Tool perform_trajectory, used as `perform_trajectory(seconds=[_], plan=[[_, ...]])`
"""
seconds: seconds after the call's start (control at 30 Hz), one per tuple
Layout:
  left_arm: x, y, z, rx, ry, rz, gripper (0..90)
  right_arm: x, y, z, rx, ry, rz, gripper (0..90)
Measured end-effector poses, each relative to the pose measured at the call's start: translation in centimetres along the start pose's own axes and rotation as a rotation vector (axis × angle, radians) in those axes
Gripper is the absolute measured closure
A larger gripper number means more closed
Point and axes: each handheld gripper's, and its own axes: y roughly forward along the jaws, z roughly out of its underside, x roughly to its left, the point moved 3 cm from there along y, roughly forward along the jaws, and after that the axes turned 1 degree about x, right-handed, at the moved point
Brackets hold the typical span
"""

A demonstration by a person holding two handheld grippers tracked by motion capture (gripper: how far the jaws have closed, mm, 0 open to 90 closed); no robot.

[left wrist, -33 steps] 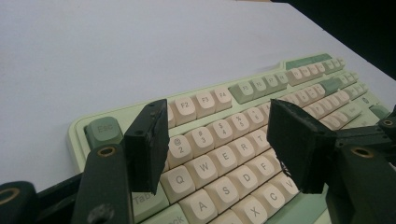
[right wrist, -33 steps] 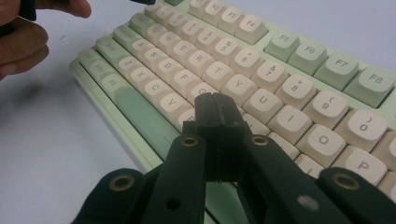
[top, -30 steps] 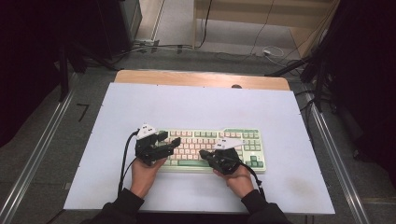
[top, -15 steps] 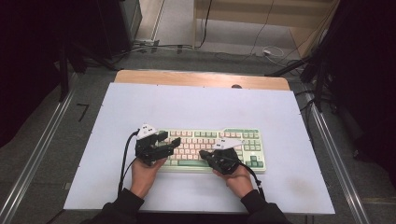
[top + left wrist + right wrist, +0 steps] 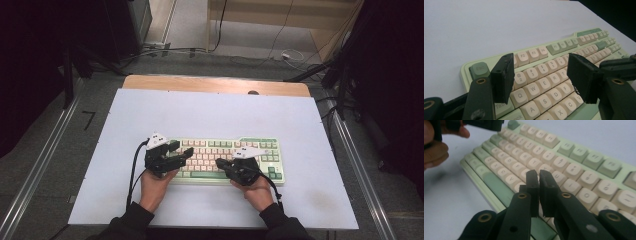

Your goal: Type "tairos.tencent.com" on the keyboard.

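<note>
Two hand-held grippers over the keyboard [image 5: 227, 159]: left [image 5: 541, 75] apart, right [image 5: 539, 181] nearly together, just opening, empty.

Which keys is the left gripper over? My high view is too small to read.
Observer: Its own view shows the left gripper framing W, E and R on the keyboard, jaws wide apart.
Operator: And the right one?
Observer: The right gripper has a narrow, empty gap; its jaws have just been opening.
Operator: Over which keys?
Observer: Cream letter keys beside the long green key; contact I cannot tell.
</note>
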Motion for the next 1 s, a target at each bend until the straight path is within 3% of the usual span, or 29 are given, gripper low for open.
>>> perform_trajectory(seconds=[0.1, 0.2, 0.3, 0.73, 0.83, 1.0], plan=[[0.0, 0.0, 0.0, 0.001, 0.004, 0.000, 39.5, -0.7, -0.7, -0.2, -0.024, 0.020, 0.001, 67.2], [-0.1, 0.0, 0.0, 0.001, 0.004, -0.001, 39.5, -1.3, -1.3, -0.4, -0.031, 0.044, 0.016, 44.5], [-0.1, 0.0, 0.0, 0.001, 0.005, 0.000, 39.5, -1.8, -1.5, -0.4, -0.033, 0.067, 0.025, 32.1], [-0.9, 0.5, 0.1, 0.025, 0.024, 0.028, 41.0, -2.5, -2.3, -0.3, -0.039, 0.093, 0.053, 26.8], [-1.2, 0.8, 0.1, 0.027, 0.030, 0.050, 53.1, -2.7, -2.5, -0.3, -0.040, 0.094, 0.055, 26.9], [-1.8, 1.7, -0.1, 0.067, 0.035, 0.091, 85.2, -2.7, -2.6, -0.3, -0.043, 0.094, 0.058, 27.6]])
